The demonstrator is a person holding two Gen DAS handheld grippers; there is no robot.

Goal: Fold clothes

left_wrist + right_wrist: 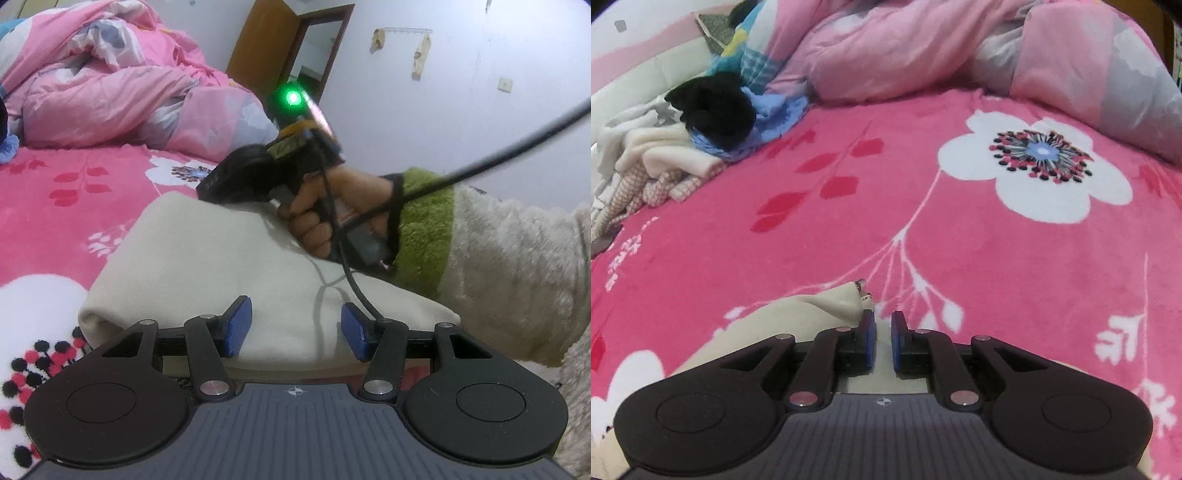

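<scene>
Your L gripper (296, 328) is wide over the garment (207, 266); R gripper (883, 341), nearly closed, pinches its corner toward the bed (960, 258) middle.

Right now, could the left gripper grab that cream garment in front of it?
Probably yes. The left gripper is open, right over the folded cream garment, with only a thin black cable crossing nearby.

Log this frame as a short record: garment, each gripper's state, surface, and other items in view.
garment: cream garment, folded, lying on the bed
left gripper: open, over the garment's near edge, holding nothing
right gripper: jaws nearly closed, a narrow gap showing; grip on the cloth cannot be told
surface: pink floral blanket
other items: pink quilt bunched at the far side; pile of clothes to the left
</scene>
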